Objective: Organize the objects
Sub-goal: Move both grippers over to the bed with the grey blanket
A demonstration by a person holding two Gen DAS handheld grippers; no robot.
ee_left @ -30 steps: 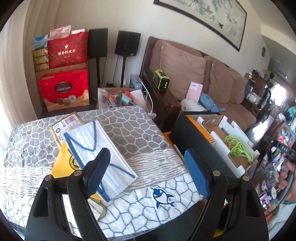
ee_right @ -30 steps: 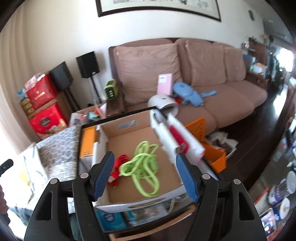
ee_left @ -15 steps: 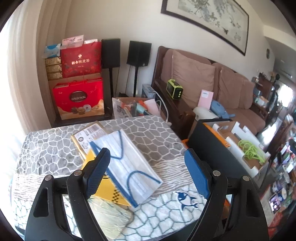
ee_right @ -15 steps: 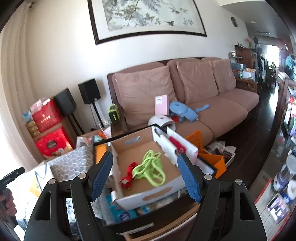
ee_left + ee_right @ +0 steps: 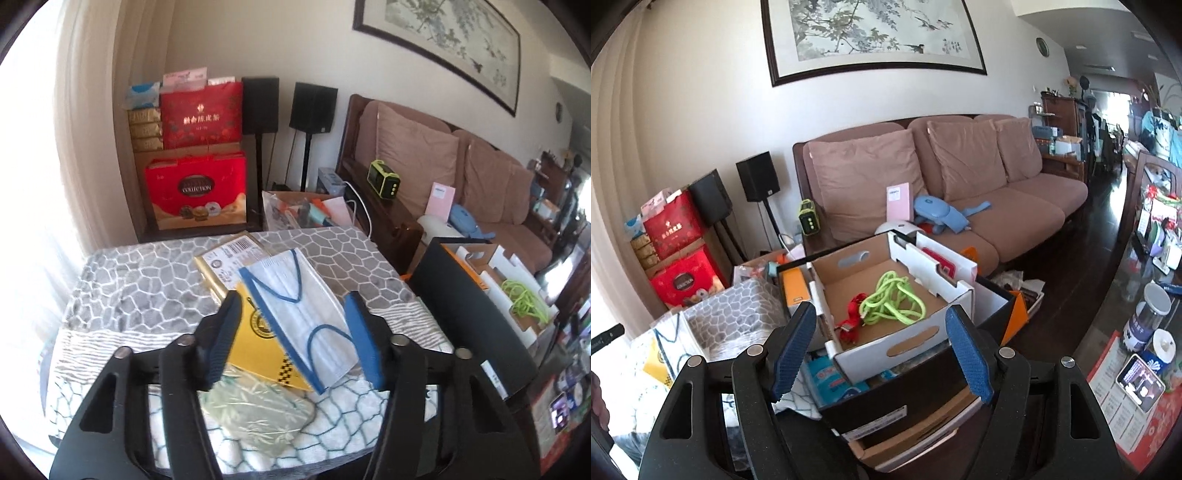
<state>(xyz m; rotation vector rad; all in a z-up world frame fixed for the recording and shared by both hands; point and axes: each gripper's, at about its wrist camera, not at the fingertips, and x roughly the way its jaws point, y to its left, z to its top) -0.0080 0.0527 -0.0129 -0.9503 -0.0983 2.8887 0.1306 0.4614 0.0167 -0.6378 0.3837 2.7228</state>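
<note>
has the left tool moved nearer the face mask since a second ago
Yes. The left tool has shifted toward the face mask, which now lies between its closing fingers rather than beside the left one, judged against the patterned towel.

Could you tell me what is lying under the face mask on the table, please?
The face mask lies across a yellow packet and a gold box with a barcode label. The parts beneath the mask are covered, so whether anything else lies there cannot be seen.
</note>
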